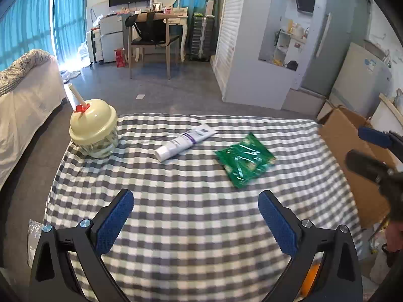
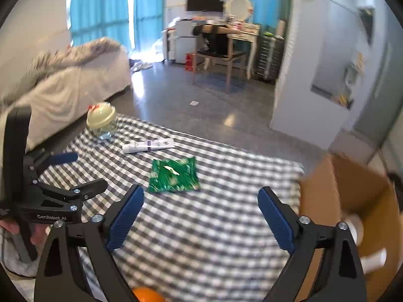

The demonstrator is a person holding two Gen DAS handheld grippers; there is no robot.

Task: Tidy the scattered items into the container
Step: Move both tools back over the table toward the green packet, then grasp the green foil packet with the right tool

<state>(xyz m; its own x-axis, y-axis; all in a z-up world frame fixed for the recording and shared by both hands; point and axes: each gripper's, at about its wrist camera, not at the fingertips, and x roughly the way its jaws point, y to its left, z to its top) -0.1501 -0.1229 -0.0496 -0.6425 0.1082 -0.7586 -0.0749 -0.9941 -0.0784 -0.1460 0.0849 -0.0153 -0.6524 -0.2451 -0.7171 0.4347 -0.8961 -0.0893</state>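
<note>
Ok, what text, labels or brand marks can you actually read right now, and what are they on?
"GenRobot.AI": on the black body of the left gripper, in the right wrist view.
White tube: purple band with print, too small to read.
Green packet: printed, too blurred to read.
Nothing else legible in either view.

Bright daylight floods in through the blue curtains (image 1: pixel 27 25), glaring on the floor (image 2: pixel 141 80), while both fisheye views bend hard and darken at the edges, and the right wrist view smears around the cardboard box (image 2: pixel 352 201).
</note>
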